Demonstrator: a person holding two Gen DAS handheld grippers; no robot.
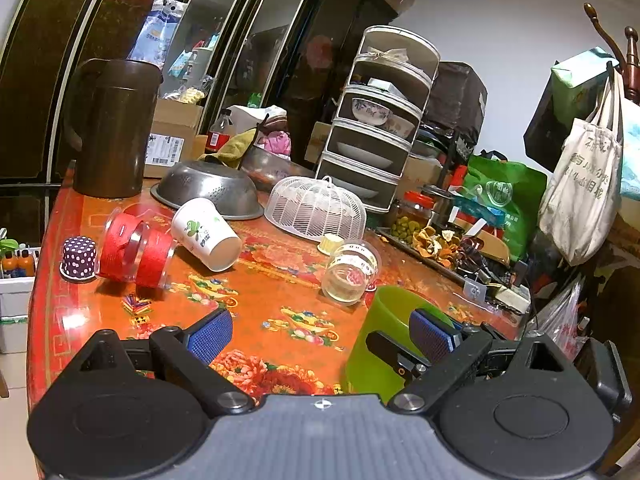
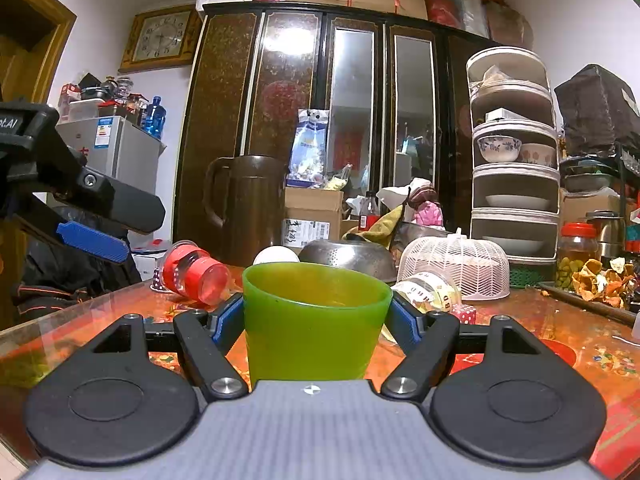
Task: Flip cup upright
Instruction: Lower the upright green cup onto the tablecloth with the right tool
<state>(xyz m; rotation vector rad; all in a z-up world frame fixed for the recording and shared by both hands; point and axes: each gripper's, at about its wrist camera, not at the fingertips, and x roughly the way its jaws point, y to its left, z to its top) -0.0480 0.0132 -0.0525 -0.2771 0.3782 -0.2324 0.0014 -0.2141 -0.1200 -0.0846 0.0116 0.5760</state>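
Note:
A green plastic cup [image 2: 314, 320] stands upright, mouth up, on the red flowered table. My right gripper [image 2: 316, 316] has its blue pads against both sides of the cup. In the left wrist view the green cup [image 1: 380, 344] sits low right, partly behind one pad. My left gripper [image 1: 322, 332] is open and empty above the table, left of the cup; it also shows in the right wrist view [image 2: 94, 240]. A white paper cup [image 1: 206, 234], a red-banded clear cup [image 1: 136, 252] and a clear cup with a printed band [image 1: 350, 272] lie on their sides.
A purple dotted small cup [image 1: 79, 258] stands mouth down at the left. A steel colander [image 1: 208, 190], a white mesh food cover [image 1: 318, 208], a brown jug [image 1: 110, 128] and a tiered dish rack [image 1: 380, 120] crowd the back. The table edge [image 1: 40, 300] runs on the left.

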